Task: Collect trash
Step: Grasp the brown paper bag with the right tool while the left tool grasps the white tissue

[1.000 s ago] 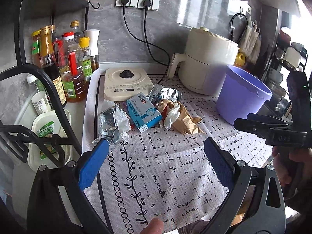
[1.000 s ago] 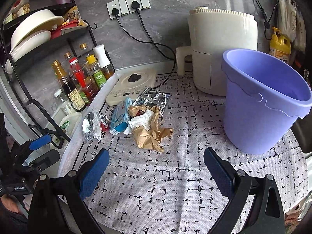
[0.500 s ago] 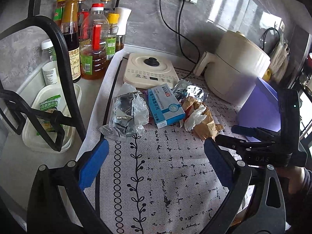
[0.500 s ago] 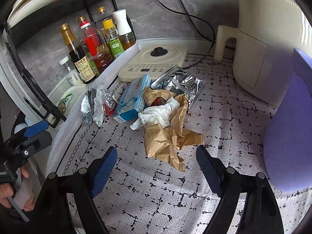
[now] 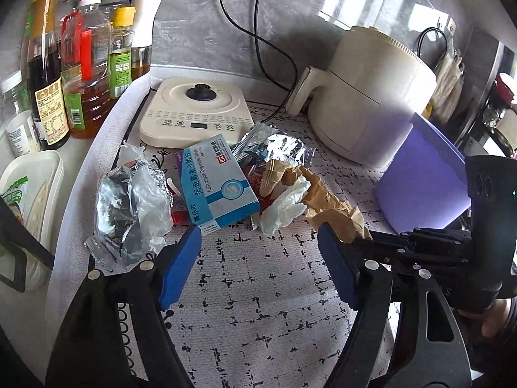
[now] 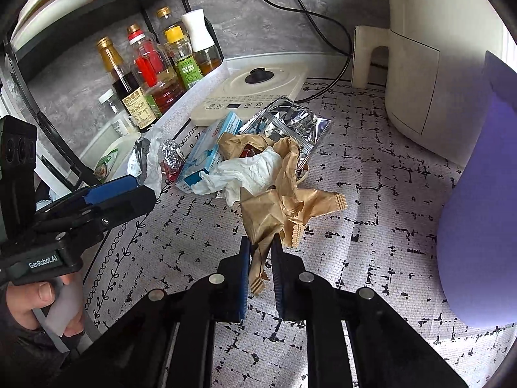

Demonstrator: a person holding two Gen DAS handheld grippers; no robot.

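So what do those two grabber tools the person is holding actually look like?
Both are black plastic handheld tools. Each gripper, left and right, ends in two angled arms joined by silver rivets and tipped with flat blue pads. The left one's body carries white "GenRobot.AI" lettering; the right one's body shows a small green light. A dark sleeve covers the left wrist.

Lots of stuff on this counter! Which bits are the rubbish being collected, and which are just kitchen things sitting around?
Part of the job:
brown paper, pinched in the right gripper
white tissue
blue box
silver packet
crumpled foil
purple bucket
left gripper, its jaws closing on nothing

Just lying about:
sauce bottles
cream cooker
hotplate
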